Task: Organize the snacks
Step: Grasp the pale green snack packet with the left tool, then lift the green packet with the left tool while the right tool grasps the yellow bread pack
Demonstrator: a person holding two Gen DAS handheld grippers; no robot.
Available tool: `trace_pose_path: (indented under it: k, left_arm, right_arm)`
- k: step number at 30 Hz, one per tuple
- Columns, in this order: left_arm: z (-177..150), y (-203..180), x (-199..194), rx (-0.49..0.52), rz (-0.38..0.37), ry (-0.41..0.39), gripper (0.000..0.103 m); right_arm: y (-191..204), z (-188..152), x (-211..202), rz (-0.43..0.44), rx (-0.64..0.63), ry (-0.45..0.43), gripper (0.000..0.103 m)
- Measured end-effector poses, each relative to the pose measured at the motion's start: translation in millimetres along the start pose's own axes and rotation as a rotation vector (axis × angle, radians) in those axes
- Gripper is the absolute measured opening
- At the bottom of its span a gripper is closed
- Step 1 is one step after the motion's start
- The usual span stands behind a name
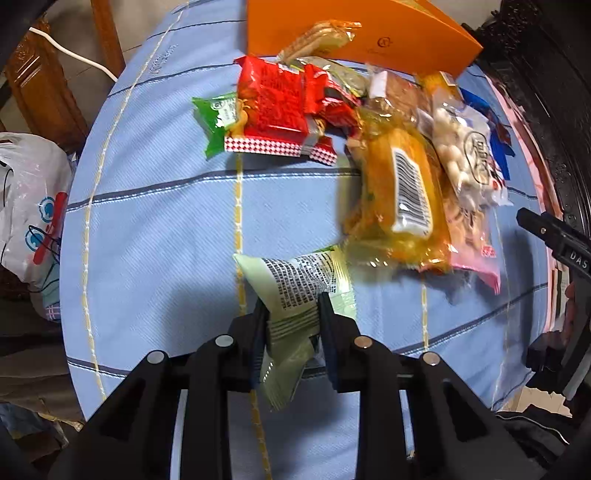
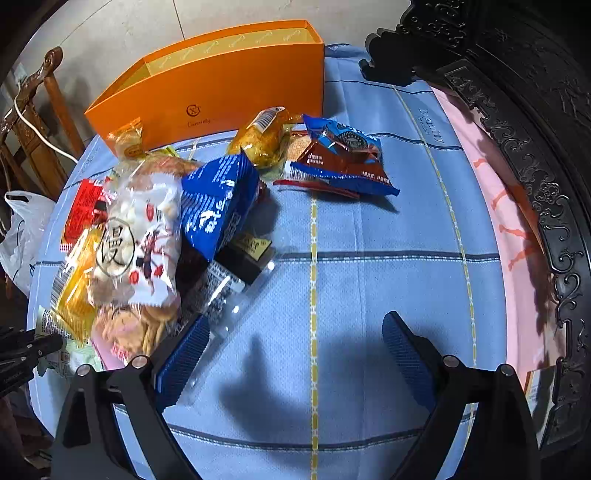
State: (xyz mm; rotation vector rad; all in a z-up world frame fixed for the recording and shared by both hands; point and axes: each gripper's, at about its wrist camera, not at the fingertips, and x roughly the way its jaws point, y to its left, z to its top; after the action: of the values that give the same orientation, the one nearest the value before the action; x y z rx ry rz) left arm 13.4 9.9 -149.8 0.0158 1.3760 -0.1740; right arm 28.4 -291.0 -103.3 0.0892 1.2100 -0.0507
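My left gripper (image 1: 291, 306) is shut on a pale green snack packet (image 1: 295, 284) and holds it above the blue cloth. Beyond it lie a yellow packet with a barcode (image 1: 399, 195), red packets (image 1: 277, 107) and a white bag of round snacks (image 1: 465, 155). An open orange box (image 1: 369, 33) stands at the back; it also shows in the right wrist view (image 2: 221, 85). My right gripper (image 2: 295, 354) is open and empty over the cloth, right of the pile: the white bag (image 2: 136, 236), a blue packet (image 2: 218, 206), and a blue-brown packet (image 2: 343, 158) farther back.
A blue checked cloth (image 2: 369, 295) covers the table. A white plastic bag (image 1: 29, 218) hangs off the left edge by a wooden chair (image 1: 40, 77). Dark carved furniture (image 2: 535, 129) runs along the right side, with pink cloth (image 2: 517, 258) beside it.
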Motion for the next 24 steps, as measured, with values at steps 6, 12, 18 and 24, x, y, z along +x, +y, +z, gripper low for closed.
trace_pose_path:
  k: [6,12,18,24]
  left_arm:
    - [11.4,8.2,22.6,-0.04,0.026,0.015,0.043]
    - [14.7,-5.1,40.5,-0.051,-0.025,0.069,0.063]
    - [19.1,-24.6,43.3,-0.016,-0.051,0.049,0.026]
    - [36.0,4.3,12.7,-0.078,-0.075,-0.03,0.021]
  right_arm:
    - [1.4,3.5,4.5,0.022,-0.011,0.013,0.095]
    - [10.4,7.1,10.7,0.022,-0.044,0.027,0.095]
    - [19.8,11.0,2.2,0.021,-0.069,-0.001,0.095]
    - [73.5,13.4,-39.8,0.183,-0.224,-0.114,0.095]
